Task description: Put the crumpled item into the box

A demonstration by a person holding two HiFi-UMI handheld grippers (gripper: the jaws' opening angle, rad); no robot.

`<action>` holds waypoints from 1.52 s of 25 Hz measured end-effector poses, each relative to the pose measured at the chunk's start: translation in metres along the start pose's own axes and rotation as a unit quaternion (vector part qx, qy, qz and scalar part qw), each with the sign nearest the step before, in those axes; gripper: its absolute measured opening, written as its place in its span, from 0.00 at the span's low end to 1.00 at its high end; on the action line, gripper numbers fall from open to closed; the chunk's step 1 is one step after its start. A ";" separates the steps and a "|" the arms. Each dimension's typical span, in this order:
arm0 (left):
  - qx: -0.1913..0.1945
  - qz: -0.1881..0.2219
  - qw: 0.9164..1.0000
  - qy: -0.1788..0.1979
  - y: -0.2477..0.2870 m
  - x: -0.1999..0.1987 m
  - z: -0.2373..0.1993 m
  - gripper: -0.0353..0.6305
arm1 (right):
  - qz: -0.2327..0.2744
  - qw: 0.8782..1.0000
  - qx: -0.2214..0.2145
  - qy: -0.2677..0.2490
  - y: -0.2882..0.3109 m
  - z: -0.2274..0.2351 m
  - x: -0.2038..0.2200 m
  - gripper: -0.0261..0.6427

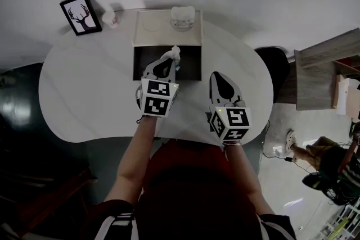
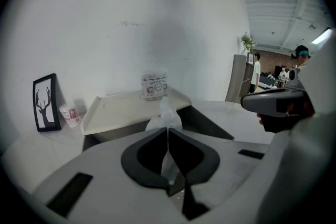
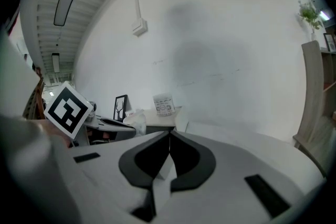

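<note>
Left tongs (image 2: 168,131) clamp the crumpled white wad (image 2: 167,113) over the open box (image 1: 145,64). Right tongs (image 3: 169,134), closed and empty, stand at its 4 o'clock. Likely next move: lower, release.

Both forearms reach forward from the body, the left arm (image 1: 135,160) stretched a little farther than the right arm (image 1: 241,164). The left gripper (image 1: 170,55) points ahead and slightly rightward, and its jaws are pressed together on a crumpled item (image 2: 167,114) that sticks up past their tips. The right gripper (image 1: 217,75) is held beside it, a bit nearer the body, with its jaws closed tip to tip and nothing between them.
</note>
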State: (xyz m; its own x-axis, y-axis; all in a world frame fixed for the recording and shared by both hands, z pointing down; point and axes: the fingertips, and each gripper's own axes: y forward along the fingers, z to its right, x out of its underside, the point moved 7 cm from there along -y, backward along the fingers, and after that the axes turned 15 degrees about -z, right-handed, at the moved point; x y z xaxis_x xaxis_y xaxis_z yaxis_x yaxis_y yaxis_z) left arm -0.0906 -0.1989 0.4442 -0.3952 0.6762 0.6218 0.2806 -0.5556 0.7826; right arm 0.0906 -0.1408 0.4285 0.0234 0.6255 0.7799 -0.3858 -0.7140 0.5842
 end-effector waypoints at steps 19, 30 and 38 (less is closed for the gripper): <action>0.010 -0.039 0.999 0.018 0.007 -0.001 0.007 0.10 | -0.005 1.000 -0.005 -0.001 0.001 0.000 0.001 0.06; -0.004 0.015 1.000 -0.008 -0.031 0.003 0.004 0.10 | 0.009 1.000 -0.016 -0.015 -0.010 -0.016 0.001 0.06; -0.025 0.057 0.998 -0.022 -0.068 0.016 0.004 0.10 | 0.028 0.999 -0.020 -0.030 -0.029 -0.033 0.002 0.06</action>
State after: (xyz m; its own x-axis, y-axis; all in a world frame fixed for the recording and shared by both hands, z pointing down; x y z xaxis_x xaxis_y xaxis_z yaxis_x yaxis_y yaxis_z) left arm -0.1123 -0.1487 0.4008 -0.3245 0.6265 0.7086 0.2765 -0.6536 0.7045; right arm 0.0717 -0.1087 0.4054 0.0558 0.5642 0.8238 -0.4248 -0.7332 0.5309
